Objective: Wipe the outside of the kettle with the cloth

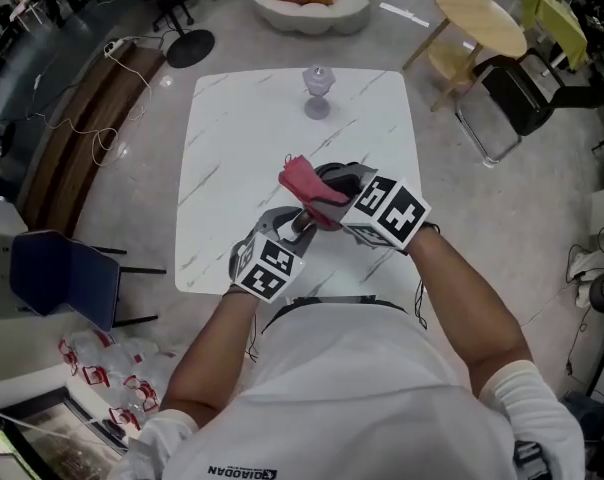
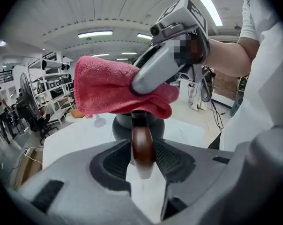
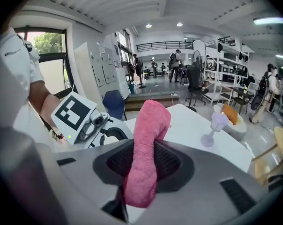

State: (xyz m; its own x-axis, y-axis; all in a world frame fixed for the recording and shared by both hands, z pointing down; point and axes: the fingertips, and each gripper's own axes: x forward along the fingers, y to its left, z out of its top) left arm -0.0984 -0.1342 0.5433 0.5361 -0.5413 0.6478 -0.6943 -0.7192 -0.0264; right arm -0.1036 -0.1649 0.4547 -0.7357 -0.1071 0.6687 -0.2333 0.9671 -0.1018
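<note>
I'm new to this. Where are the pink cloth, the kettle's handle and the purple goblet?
Pink cloth (image 3: pixel 142 170): right gripper view, on its thick middle fold.
Kettle handle (image 2: pixel 142 146): left gripper view, on the brown wooden grip.
Purple goblet (image 1: pixel 318 81): head view, on its bowl.

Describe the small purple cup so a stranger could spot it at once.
Start at the white marble-patterned table. At its far edge, away from the person, a small stemmed cup stands alone. It is pale purple and translucent, unlike the red cloth and dark kettle near the person.
</note>
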